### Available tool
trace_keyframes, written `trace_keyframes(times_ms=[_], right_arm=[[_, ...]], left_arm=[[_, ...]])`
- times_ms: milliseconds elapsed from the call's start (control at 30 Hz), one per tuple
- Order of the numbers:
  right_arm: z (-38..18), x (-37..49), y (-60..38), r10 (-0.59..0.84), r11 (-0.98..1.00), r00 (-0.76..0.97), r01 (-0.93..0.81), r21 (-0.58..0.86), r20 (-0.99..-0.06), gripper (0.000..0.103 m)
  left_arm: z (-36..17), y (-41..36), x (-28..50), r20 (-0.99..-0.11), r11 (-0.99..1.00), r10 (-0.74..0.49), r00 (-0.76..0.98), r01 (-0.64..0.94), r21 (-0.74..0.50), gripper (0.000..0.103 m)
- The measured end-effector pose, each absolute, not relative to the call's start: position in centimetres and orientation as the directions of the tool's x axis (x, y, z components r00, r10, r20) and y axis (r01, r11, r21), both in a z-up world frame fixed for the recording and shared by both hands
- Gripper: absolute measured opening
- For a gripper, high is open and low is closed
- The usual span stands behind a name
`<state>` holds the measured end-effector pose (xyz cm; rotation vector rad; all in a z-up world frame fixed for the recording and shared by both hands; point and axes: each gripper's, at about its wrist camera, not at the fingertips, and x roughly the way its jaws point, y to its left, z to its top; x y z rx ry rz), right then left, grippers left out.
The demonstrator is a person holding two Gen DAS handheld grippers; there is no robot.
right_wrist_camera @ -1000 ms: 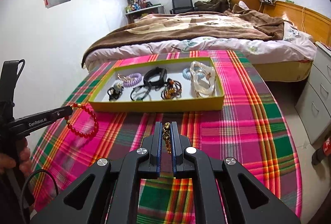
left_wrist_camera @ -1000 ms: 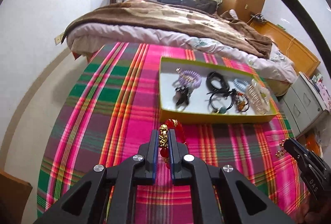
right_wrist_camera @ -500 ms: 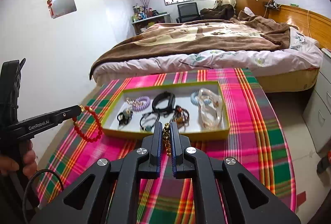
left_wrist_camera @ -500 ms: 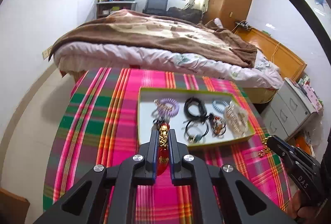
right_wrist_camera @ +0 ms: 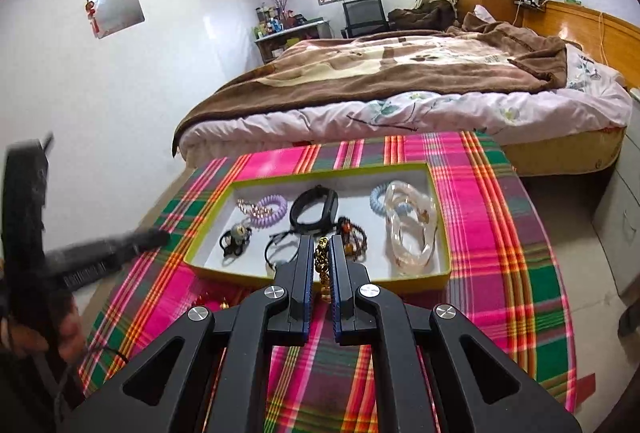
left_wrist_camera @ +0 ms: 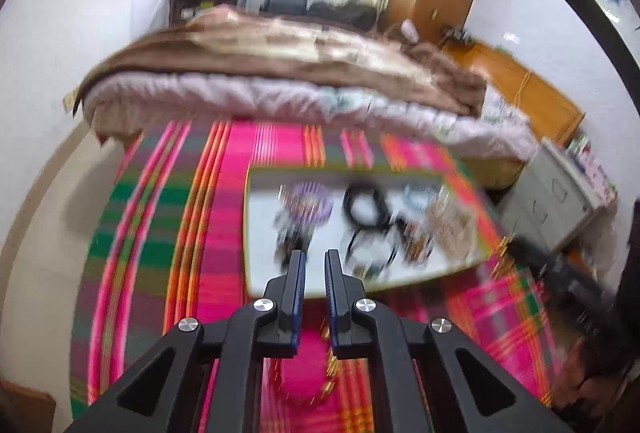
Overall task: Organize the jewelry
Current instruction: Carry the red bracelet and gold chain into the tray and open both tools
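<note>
My right gripper (right_wrist_camera: pixel 321 257) is pinched narrow on a gold chain (right_wrist_camera: pixel 322 265), held above the near edge of the yellow-rimmed tray (right_wrist_camera: pixel 439 223). My left gripper (left_wrist_camera: pixel 315 265) sits almost closed with nothing between its fingers; the red bead bracelet (left_wrist_camera: pixel 304 385) lies blurred on the plaid cloth (left_wrist_camera: pixel 152 233) beneath it.

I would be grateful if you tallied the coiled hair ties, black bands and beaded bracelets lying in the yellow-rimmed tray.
Coiled hair ties: 2 (lilac coil, pale blue coil)
Black bands: 3 (wide black strap, black charm elastic, thin black cord loop)
Beaded bracelets: 2 (pink-gold bead bracelet, dark amber bead bracelet)
Total: 7
</note>
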<state>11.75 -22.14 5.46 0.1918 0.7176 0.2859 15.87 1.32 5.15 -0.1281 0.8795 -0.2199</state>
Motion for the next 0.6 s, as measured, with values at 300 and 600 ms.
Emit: trace_keyframes(times_ms=[300, 600], right_arm=[[4.9, 10.8, -22.5, 0.330, 0.941, 0.713, -0.196, 0.277, -0.619, 0.007], [5.4, 10.7, -23.0, 0.328, 0.941, 0.727, -0.193, 0.279, -0.603, 0.007]], left_arm=[[-0.4, -1.8, 14.8, -0.844, 0.957, -0.260, 0.469, 0.244, -0.159, 0.031], [-2.0, -4.3, 14.5, -0.874, 0.965, -0.119, 0.472, 0.262, 0.011, 0.008]])
